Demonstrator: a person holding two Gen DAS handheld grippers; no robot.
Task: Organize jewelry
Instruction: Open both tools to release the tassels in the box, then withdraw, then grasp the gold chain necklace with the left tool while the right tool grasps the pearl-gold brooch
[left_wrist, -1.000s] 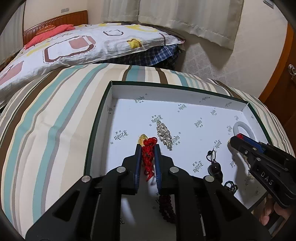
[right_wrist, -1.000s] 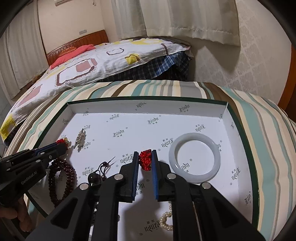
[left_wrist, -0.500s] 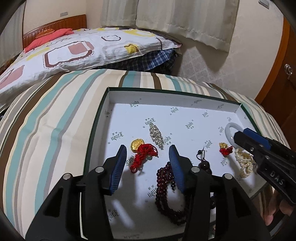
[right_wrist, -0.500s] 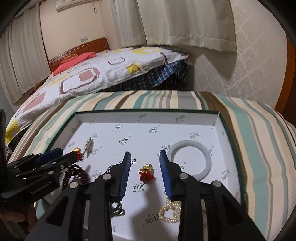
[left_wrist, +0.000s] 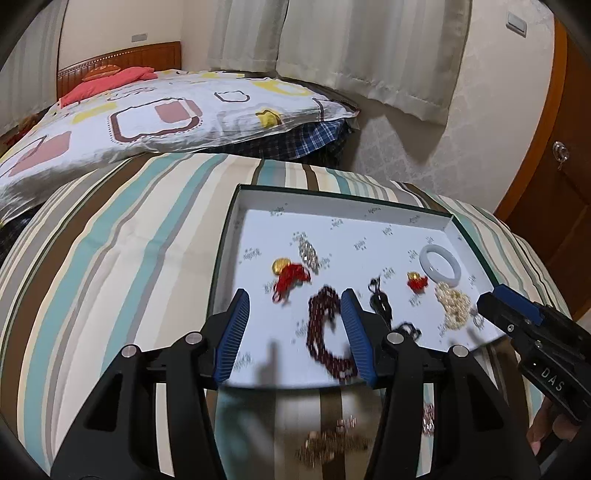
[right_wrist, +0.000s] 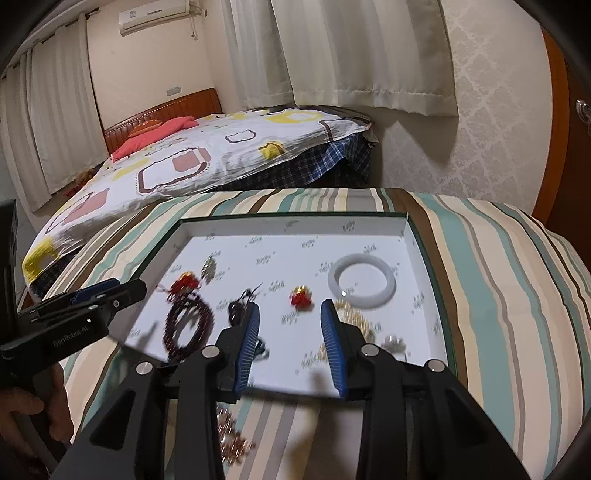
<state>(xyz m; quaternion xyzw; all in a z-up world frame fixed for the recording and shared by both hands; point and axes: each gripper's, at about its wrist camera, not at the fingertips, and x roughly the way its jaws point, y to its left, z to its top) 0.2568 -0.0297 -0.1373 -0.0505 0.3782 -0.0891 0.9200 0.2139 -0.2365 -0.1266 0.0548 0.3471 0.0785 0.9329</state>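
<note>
Two hand-held grippers hang open and empty over a shallow white-lined box of jewelry set on a striped bedcover.

Left wrist view: the left gripper (left_wrist: 295, 314), its blue-padded jaws just opened and standing well apart, holds nothing; beyond them in the white box (left_wrist: 332, 205) lie a gold charm with a red knotted cord (left_wrist: 290, 275) at left, a dark red bead bracelet (left_wrist: 325, 328) nearer, a small red-and-gold charm (left_wrist: 416, 280), a white jade bangle (left_wrist: 441, 264) at far right and a pearl strand (left_wrist: 452, 301) beside it. Right wrist view: the right gripper (right_wrist: 290, 314), jaws likewise just parted and empty, points at the same small red-and-gold charm (right_wrist: 301, 295), lying on the box floor just left of the bangle (right_wrist: 362, 285); the left gripper (right_wrist: 122, 290) reaches in from the left edge.
</note>
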